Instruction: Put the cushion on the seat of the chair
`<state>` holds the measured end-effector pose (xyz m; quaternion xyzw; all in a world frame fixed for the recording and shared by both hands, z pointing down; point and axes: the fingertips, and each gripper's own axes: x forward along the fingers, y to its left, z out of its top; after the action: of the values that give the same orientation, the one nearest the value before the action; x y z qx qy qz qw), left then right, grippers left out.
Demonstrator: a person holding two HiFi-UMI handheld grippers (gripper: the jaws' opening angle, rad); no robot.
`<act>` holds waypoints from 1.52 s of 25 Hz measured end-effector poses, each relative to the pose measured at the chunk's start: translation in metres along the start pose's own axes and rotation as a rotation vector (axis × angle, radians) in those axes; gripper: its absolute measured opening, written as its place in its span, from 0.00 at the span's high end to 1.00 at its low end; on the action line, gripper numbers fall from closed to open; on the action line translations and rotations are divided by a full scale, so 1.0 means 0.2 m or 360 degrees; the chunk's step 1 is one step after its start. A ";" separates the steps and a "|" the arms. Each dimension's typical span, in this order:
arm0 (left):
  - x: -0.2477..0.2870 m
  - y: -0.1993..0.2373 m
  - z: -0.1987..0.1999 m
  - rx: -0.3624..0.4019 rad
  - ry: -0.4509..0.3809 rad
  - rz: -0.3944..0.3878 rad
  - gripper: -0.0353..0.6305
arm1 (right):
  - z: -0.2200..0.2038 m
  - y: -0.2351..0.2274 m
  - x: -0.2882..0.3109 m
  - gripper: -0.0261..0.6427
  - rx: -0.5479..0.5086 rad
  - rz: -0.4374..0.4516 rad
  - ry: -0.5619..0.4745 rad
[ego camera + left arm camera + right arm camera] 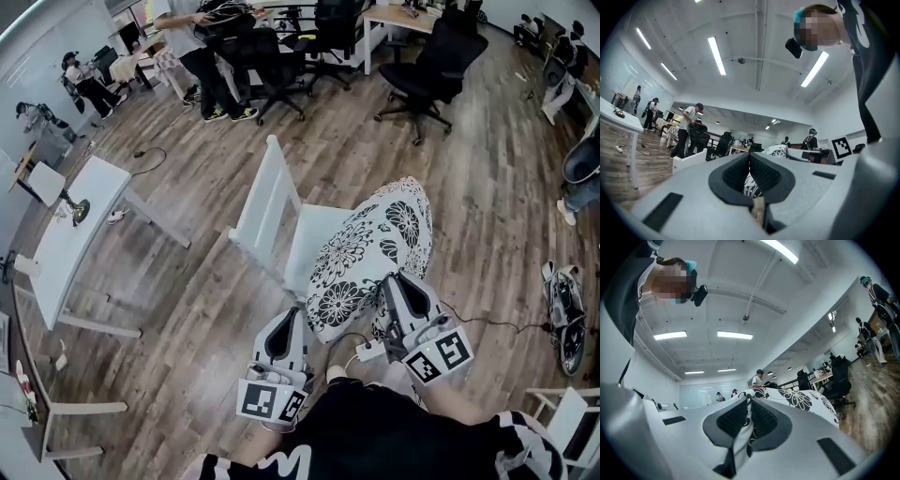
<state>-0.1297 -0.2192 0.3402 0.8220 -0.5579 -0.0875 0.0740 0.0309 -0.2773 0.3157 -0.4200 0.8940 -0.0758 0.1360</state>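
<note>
A black-and-white flowered cushion [375, 248] hangs over the right part of the white chair's seat [314, 230]; the chair's slatted back [267, 192] stands to the left. My left gripper [292, 317] is shut on the cushion's near left corner. My right gripper [392, 278] is shut on its near edge. In the left gripper view, patterned fabric [751, 186] shows between the closed jaws of the left gripper [750, 157]. In the right gripper view, a fold of the cushion [801, 399] is pinched in the right gripper [748, 401]. Whether the cushion rests on the seat I cannot tell.
A white table [75, 234] stands left of the chair. Black office chairs [431, 66] and standing people [206, 56] are at the back. Gear with a cable [567, 314] lies on the wooden floor at right. Another white chair [567, 417] is at the bottom right.
</note>
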 end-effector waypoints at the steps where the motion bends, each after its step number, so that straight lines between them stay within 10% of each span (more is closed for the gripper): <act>1: 0.00 0.00 -0.01 -0.0002 0.0005 0.0008 0.94 | -0.01 -0.01 0.01 0.91 0.0002 0.0001 0.0010; 38: -0.29 0.27 -0.23 -0.0088 0.0113 0.0339 0.94 | -0.62 -0.15 0.50 0.91 0.0057 0.0058 0.0288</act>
<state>-0.1893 -0.1839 0.3998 0.7583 -0.6364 -0.0655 0.1252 -0.0460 -0.3717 0.4228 -0.3926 0.9087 -0.1268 0.0635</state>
